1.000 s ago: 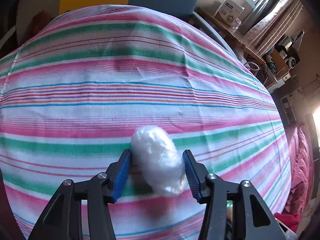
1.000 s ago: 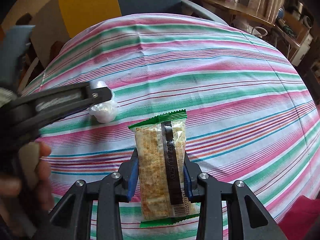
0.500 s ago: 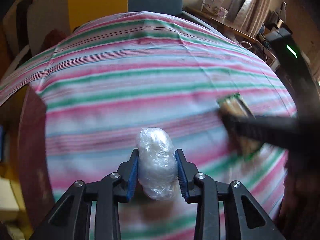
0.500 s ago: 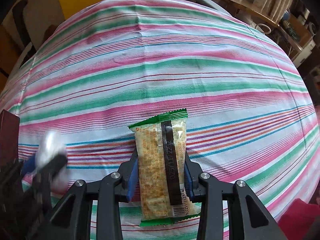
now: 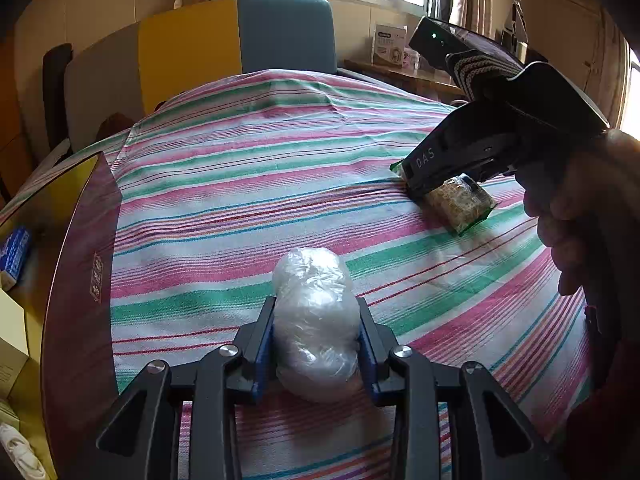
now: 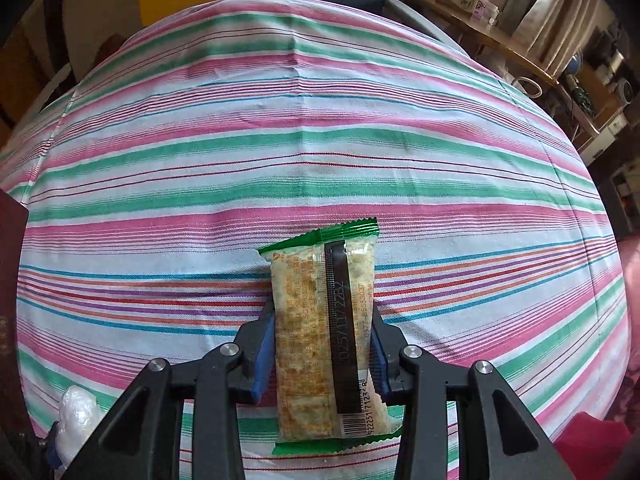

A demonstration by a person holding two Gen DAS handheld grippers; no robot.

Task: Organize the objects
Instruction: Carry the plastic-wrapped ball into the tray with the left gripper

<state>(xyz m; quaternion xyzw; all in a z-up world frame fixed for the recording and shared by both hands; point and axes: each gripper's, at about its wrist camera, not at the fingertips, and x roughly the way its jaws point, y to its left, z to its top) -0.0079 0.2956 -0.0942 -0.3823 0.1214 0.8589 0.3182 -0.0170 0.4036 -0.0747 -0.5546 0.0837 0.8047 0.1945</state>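
Two tongs gripping, striped cloth open beyond

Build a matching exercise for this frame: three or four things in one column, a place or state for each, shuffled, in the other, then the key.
Things
1. clear plastic bundle
2. green-edged snack packet
3. striped tablecloth
4. white carton

Places or states
A. spread over the round table
B. clamped in the right tool
C. on the wooden shelf by the window
D. clamped in the left tool

Pairs: 1-D, 2-B, 3-A, 4-C
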